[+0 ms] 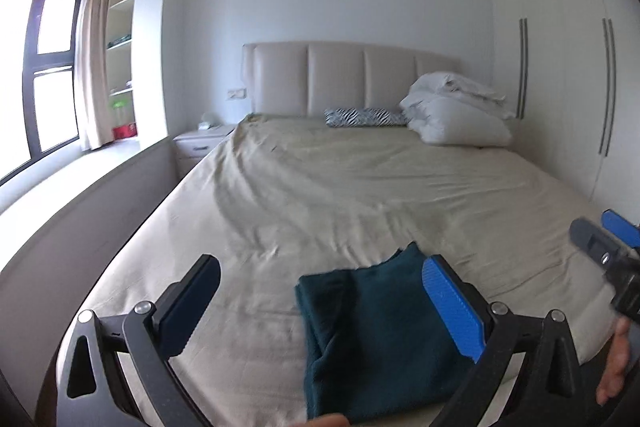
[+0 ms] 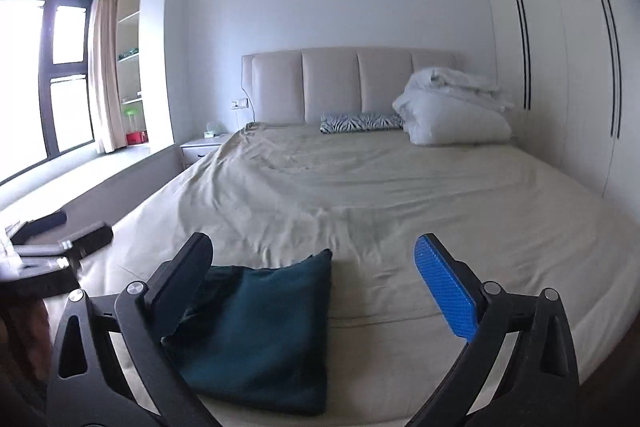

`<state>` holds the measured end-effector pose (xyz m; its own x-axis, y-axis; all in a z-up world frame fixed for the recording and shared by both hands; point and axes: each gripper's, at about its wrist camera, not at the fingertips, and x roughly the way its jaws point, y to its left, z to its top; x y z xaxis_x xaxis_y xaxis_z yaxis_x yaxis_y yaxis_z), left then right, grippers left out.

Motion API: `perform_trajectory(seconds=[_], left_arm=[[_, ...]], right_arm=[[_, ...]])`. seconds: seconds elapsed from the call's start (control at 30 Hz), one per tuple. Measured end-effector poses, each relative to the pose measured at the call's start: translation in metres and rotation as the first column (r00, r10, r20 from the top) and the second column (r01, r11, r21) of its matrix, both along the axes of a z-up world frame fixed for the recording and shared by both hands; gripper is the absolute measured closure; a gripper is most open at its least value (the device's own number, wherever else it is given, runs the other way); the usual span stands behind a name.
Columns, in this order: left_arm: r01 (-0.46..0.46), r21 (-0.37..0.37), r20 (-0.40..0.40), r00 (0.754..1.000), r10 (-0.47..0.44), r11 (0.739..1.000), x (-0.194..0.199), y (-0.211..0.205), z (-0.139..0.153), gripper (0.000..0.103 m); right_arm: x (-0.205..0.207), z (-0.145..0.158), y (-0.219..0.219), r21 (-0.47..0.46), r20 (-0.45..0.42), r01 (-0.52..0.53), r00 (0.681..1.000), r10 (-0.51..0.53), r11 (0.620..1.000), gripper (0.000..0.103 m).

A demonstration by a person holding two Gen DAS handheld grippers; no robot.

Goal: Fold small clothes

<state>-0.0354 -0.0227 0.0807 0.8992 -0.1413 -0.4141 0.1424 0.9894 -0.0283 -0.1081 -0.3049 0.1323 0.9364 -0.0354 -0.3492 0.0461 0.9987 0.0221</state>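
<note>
Lying flat near the foot edge of the bed (image 1: 320, 187), the dark teal garment (image 1: 372, 339) was observed in a folded, roughly rectangular state on the beige sheet. In the left wrist view, the left gripper (image 1: 320, 315) was held above the sheet with its jaws spread wide; no cloth was clamped between them, and the garment was seen behind the blue-padded finger (image 1: 452, 307). In the right wrist view, the right gripper (image 2: 320, 291) was likewise found fully spread and empty, with the garment (image 2: 260, 331) seen below and behind its dark finger (image 2: 180, 291), apart from the pads. The tip of the right gripper was also visible at the right margin of the left wrist view, and part of a hand (image 1: 616, 359) was seen beneath it. The outline of the left tool was registered, blurred, at the left margin of the right wrist view.

At the head of the bed, a padded headboard (image 1: 352, 79) was noted, with a zebra-patterned pillow (image 1: 360, 117) against it and a pile of white bedding (image 1: 456, 111) beside that pillow. A wardrobe (image 1: 560, 67) stood along the right wall, and a nightstand (image 1: 200, 143) and window (image 1: 40, 67) were recorded at the left.
</note>
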Motion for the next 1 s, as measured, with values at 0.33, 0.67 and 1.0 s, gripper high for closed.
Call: perform_trajectory(seconds=[0.33,0.67,1.0], left_arm=[[-0.057,0.01,-0.197,0.979,0.058,0.998,0.016,0.008,-0.05,0.0],[-0.071,0.049,-0.351,0.933,0.084,0.996,0.036,0.007,-0.114,0.0],[-0.085,0.05,-0.38,0.92,0.097,0.995,0.043,0.013,-0.129,0.0]], right_arm=[[0.021,-0.031,-0.004,0.073,-0.308,0.079,0.95,-0.053,0.994,0.0],[0.063,-0.123,-0.004,0.022,-0.479,0.126,0.872,-0.1,0.992,0.0],[0.077,-0.159,0.002,-0.018,-0.521,0.094,0.849,-0.089,0.995,0.0]])
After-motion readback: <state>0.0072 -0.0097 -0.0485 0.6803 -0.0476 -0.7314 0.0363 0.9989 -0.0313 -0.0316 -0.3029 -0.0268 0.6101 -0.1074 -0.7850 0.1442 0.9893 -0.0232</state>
